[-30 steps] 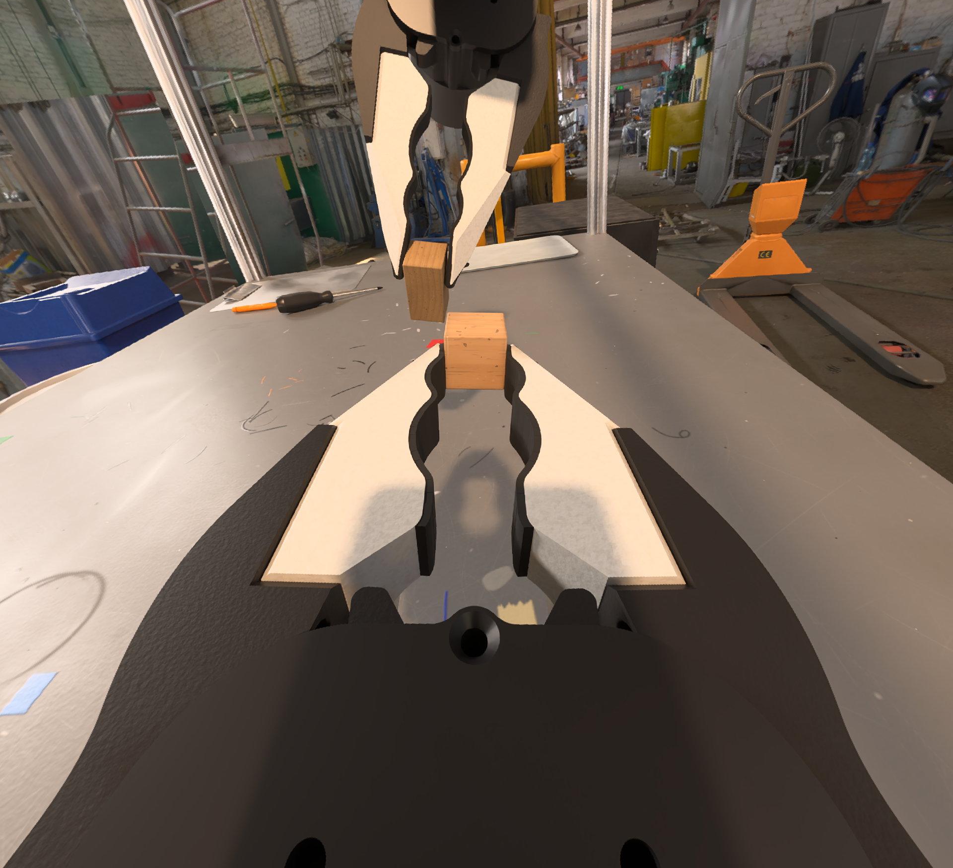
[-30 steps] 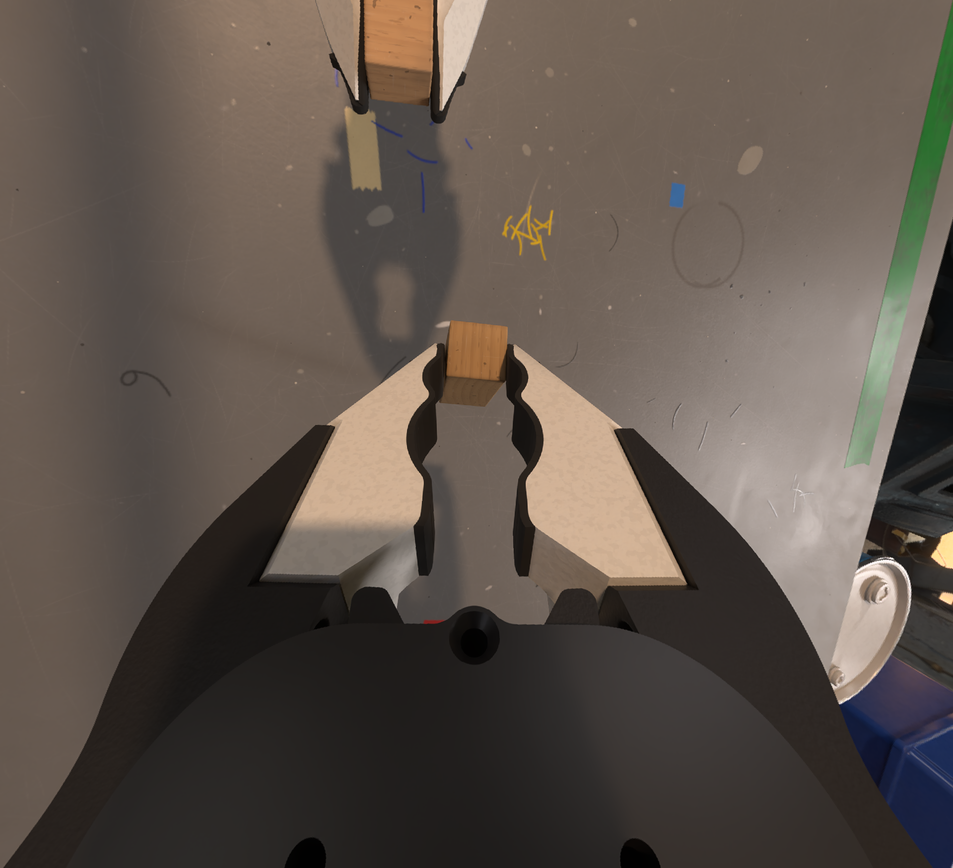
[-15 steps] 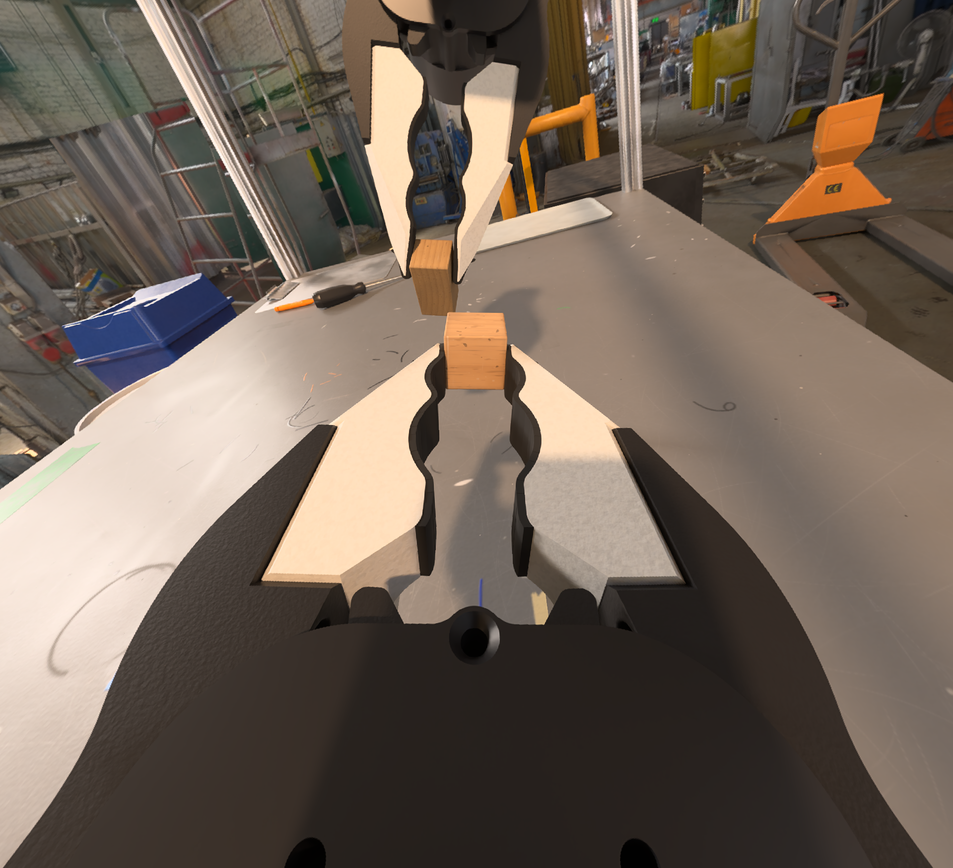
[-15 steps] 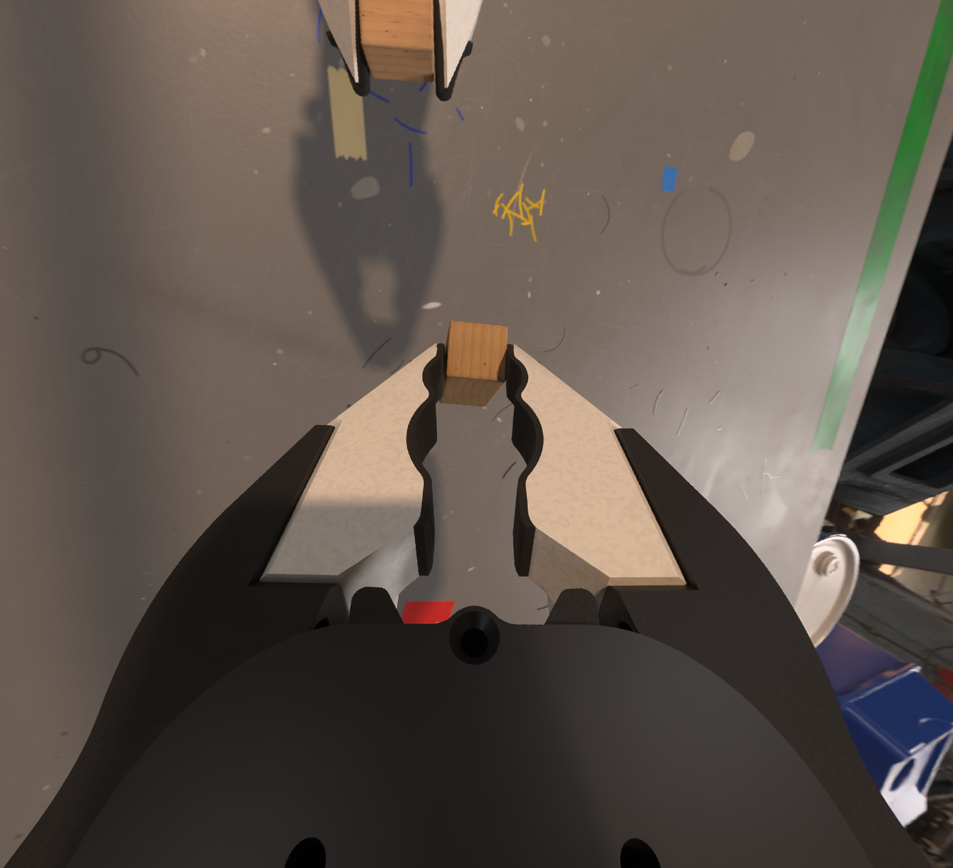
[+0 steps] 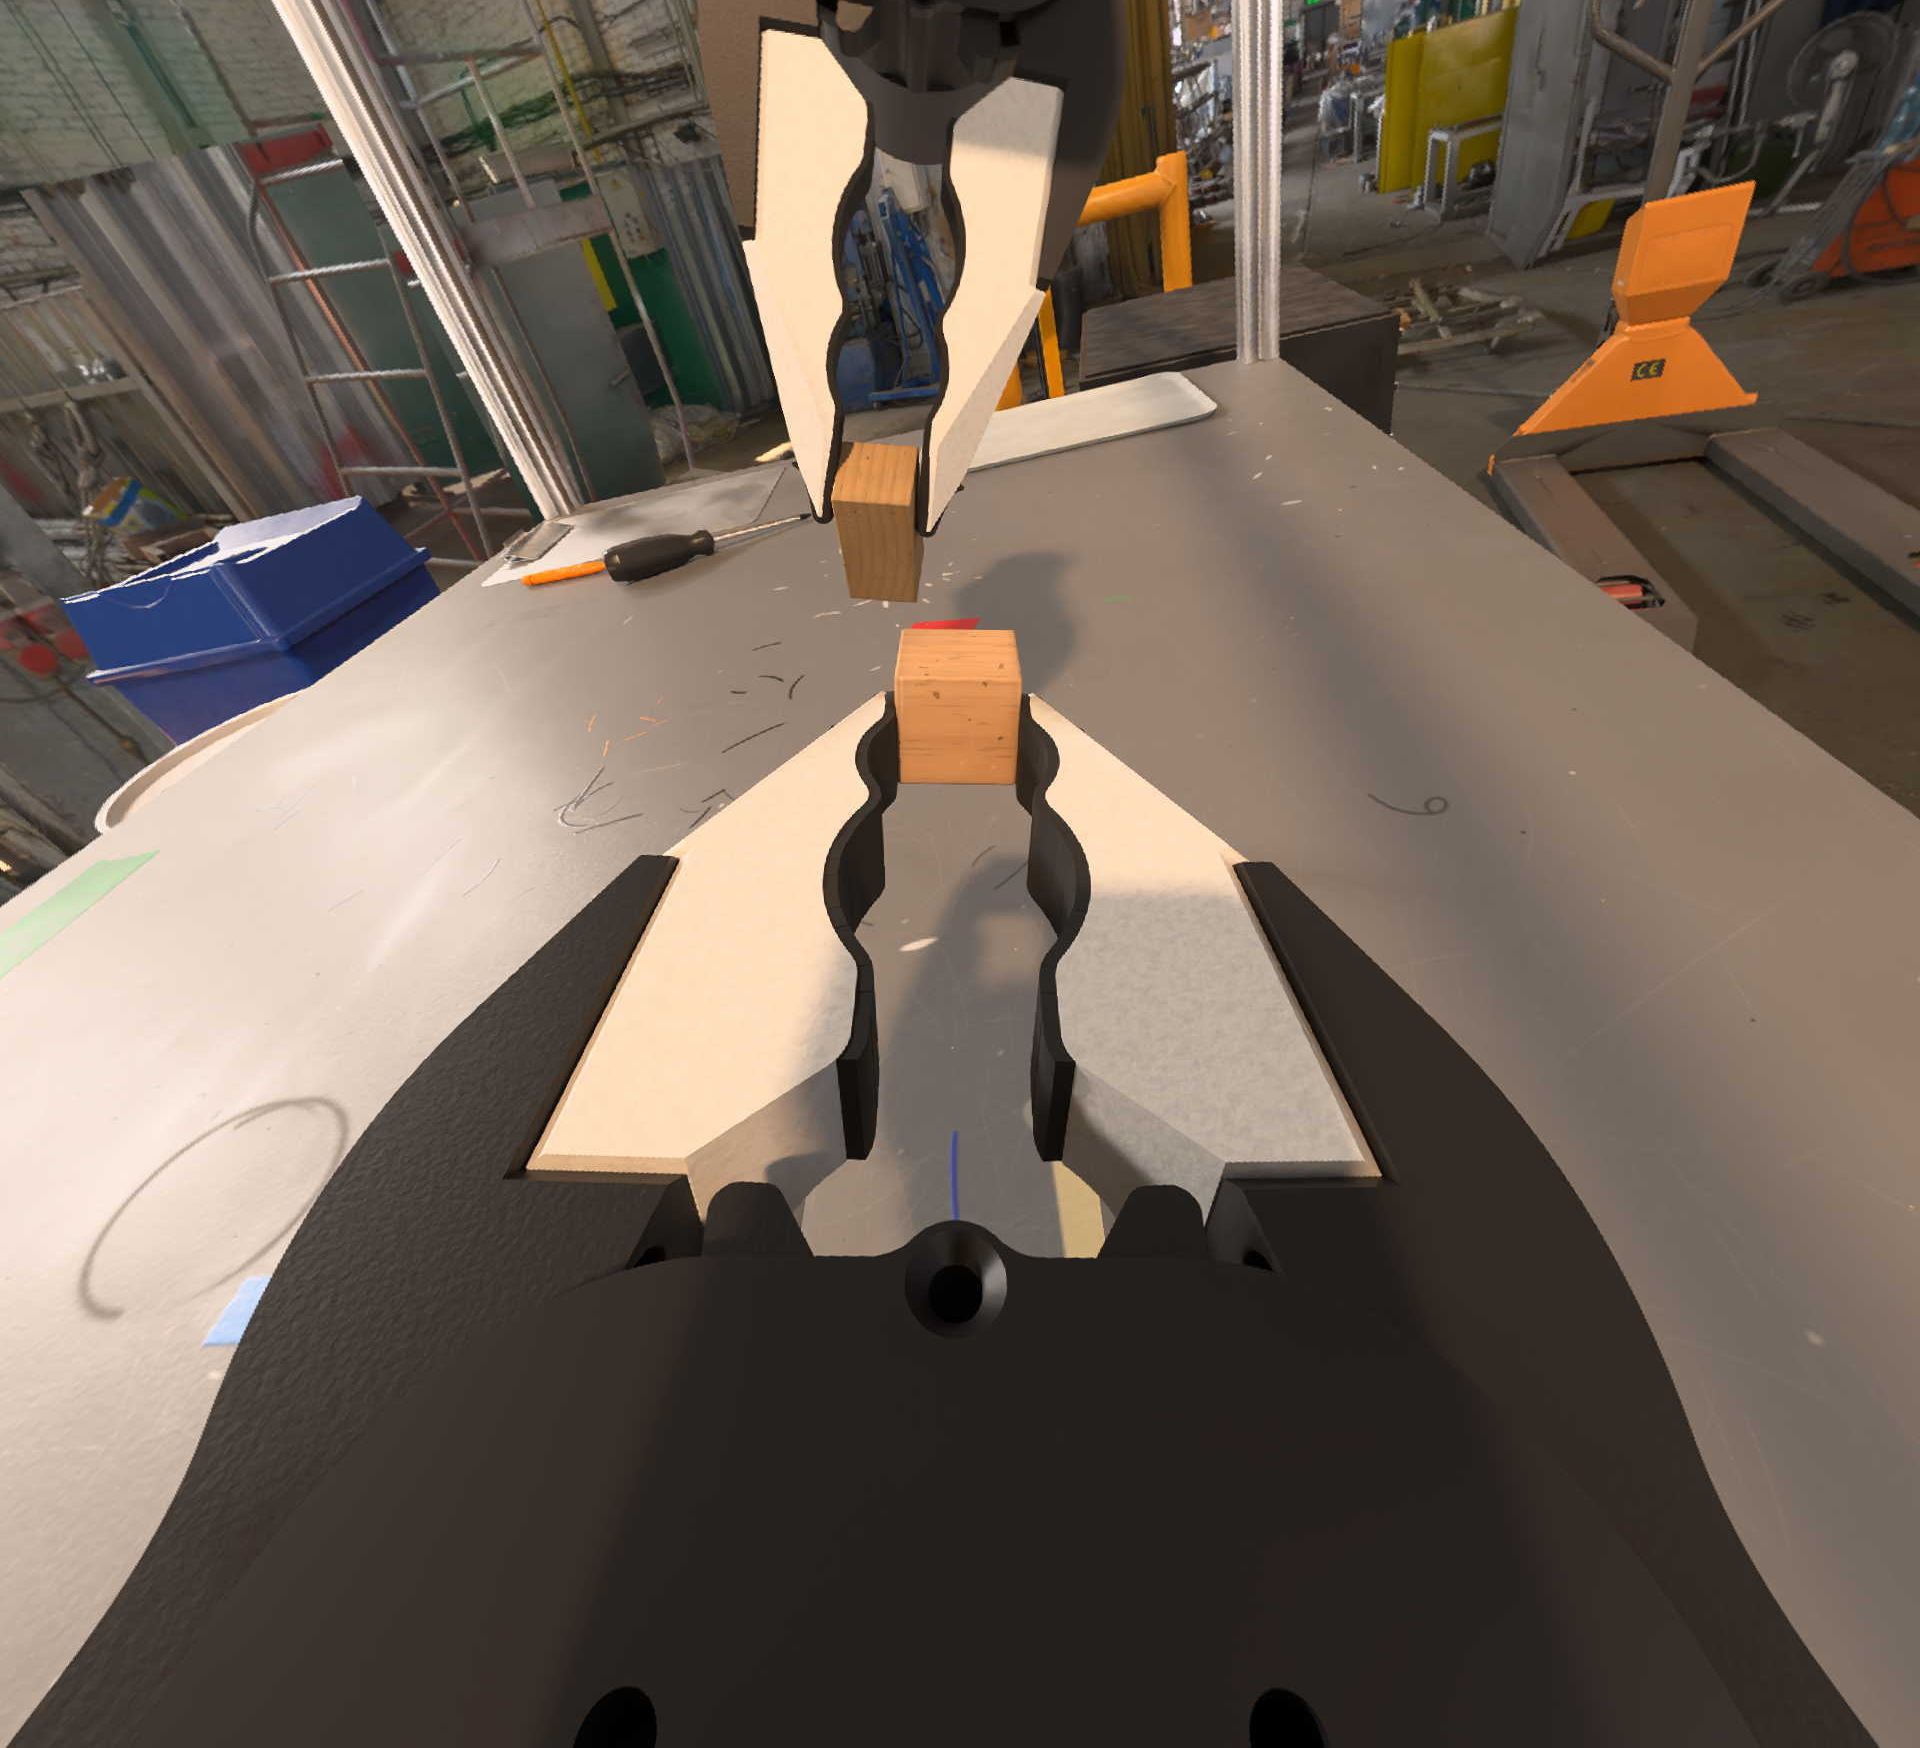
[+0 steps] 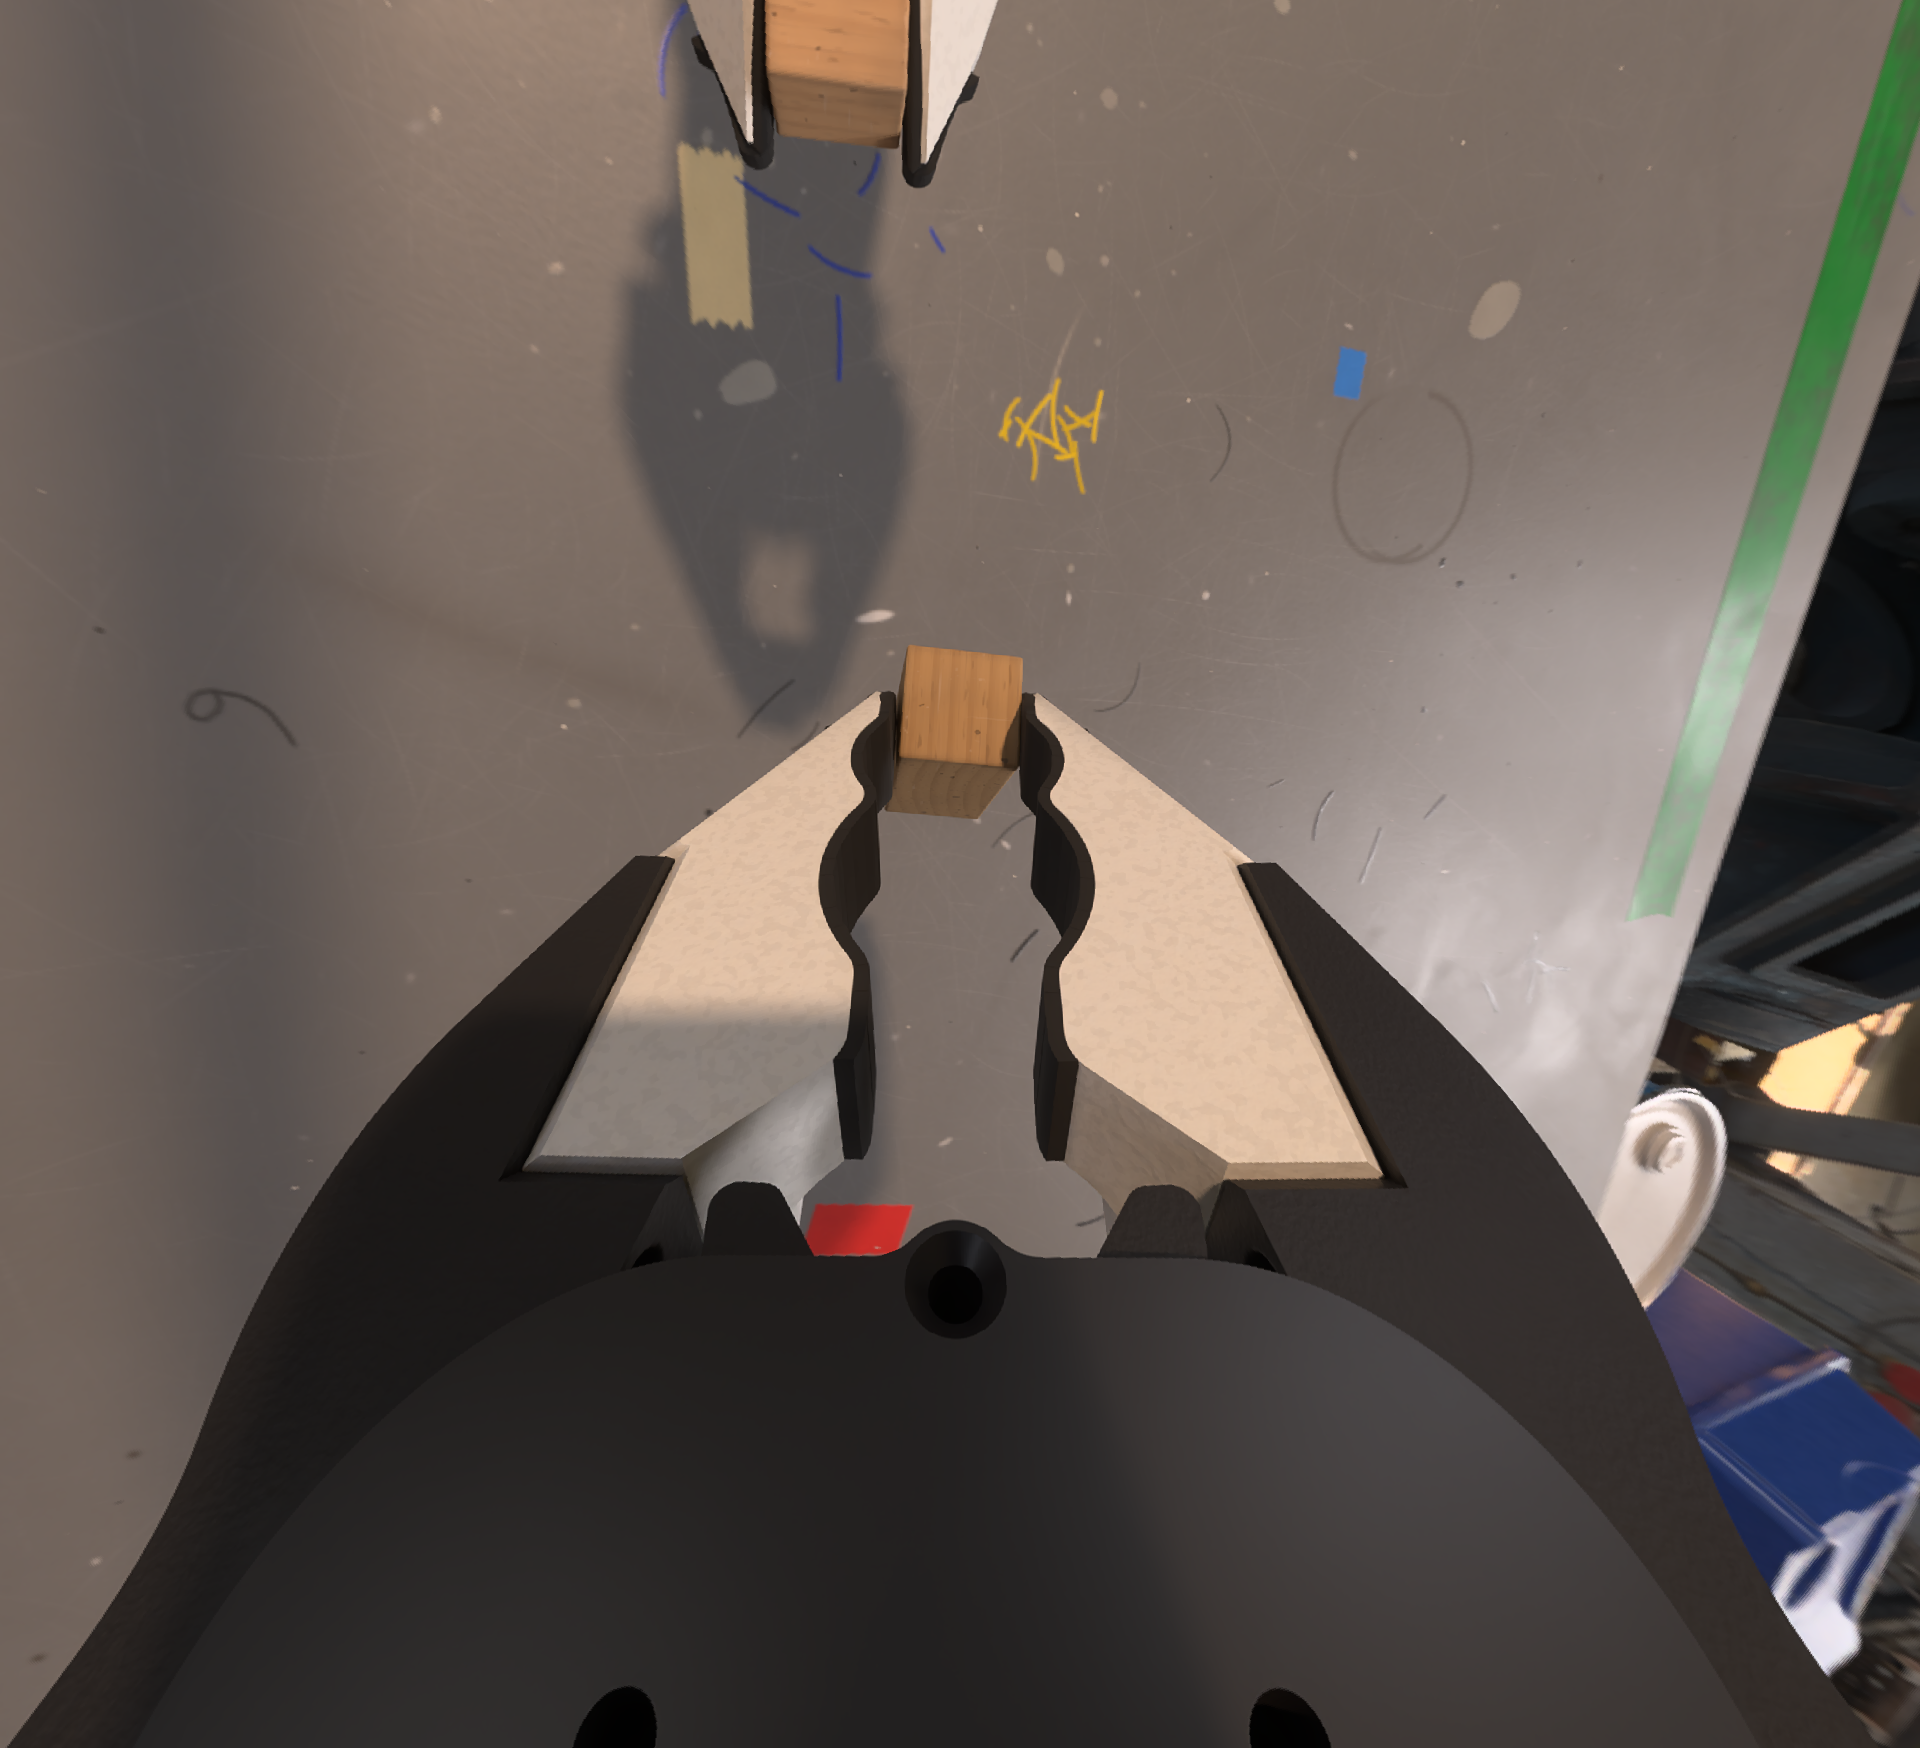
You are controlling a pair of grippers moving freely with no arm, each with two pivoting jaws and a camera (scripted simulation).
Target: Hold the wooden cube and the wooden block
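Bench (image 5: 1455,867): grey top, open on both flanks of the left tongs (image 5: 956,722). Obstructions: right tongs (image 5: 878,514) directly ahead, pointing down with wooden block (image 5: 878,535) clear of the surface; wooden cube (image 5: 956,706) just below it. Far edge: screwdriver (image 5: 665,553), white tray (image 5: 1101,415), two metal posts (image 5: 1255,88).

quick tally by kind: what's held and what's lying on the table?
Wooden pieces held: 2, the wooden cube in the left gripper and the wooden block in the right gripper
Screwdrivers: 1, screwdriver
White trays: 1, white tray
Total: 4
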